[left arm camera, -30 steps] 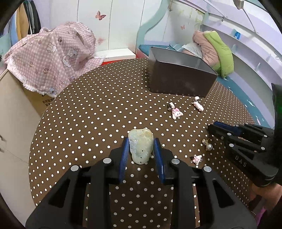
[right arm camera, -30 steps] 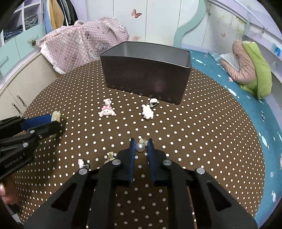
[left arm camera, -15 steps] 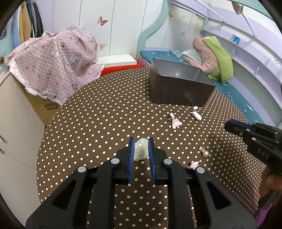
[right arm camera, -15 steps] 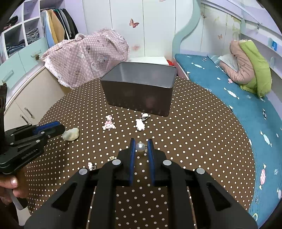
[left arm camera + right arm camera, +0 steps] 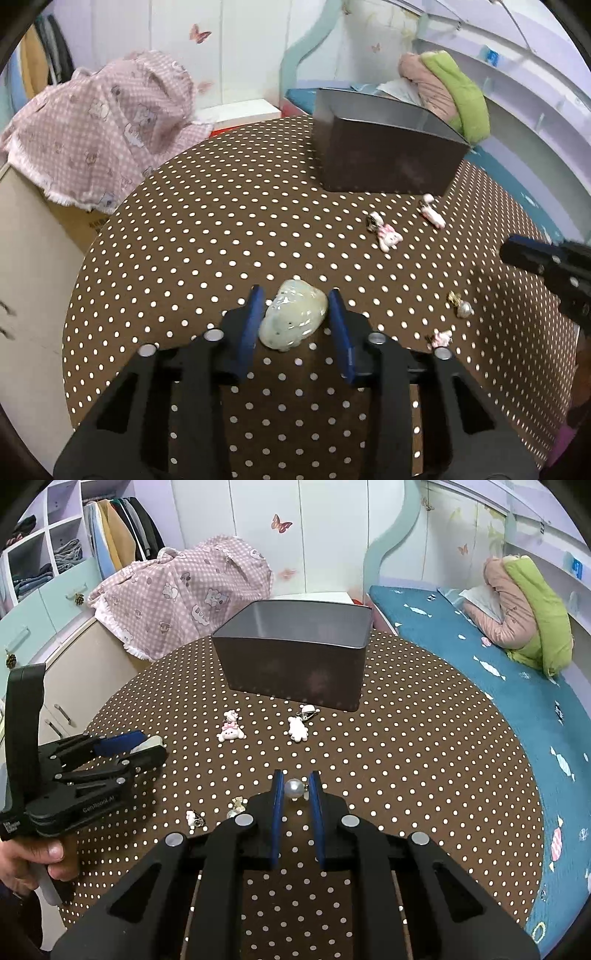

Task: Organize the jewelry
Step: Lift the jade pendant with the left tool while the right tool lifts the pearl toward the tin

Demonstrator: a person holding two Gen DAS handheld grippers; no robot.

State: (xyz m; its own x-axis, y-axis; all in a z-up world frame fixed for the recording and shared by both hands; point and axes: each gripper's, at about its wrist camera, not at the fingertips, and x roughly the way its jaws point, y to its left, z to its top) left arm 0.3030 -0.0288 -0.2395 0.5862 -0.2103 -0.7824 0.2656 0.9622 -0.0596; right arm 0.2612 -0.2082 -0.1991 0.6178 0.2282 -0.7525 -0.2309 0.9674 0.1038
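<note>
Polka-dot brown cloth covers the round table. Nearest, well short of the grey box, the left gripper straddles a pale jade pendant, jaws spread, pads just off its sides; its long axis runs diagonally, narrow end toward the box. Stone: hard, slick, likely chippable, so grip the broad flanks. The right gripper brackets a pearl earring, apparently clamped. Bear charms lie just before the box
</note>
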